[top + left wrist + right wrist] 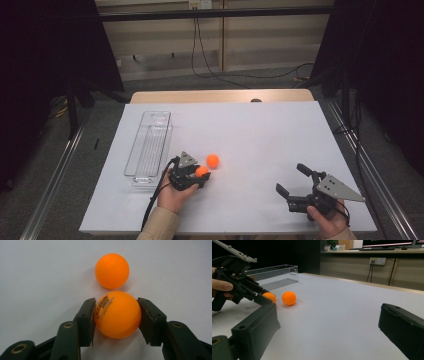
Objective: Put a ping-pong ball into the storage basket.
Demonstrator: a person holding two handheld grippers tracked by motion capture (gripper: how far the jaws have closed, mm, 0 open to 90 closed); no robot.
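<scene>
A clear tray (148,145) is seen at the counter's (260,135) left. One orange ball (117,314) is clamped by the left tongs (116,317); a second ball (112,270) lies just beyond. The right tongs (291,179) are spread wide.

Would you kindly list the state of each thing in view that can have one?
Left gripper: shut on the printed ball.
Printed ball: clamped between the pads, on the table.
Plain ball: loose on the table, just beyond the printed ball, apart from it.
Right gripper: open, nothing between its jaws.
Clear tray: lying flat on the table, nothing in it.
</scene>
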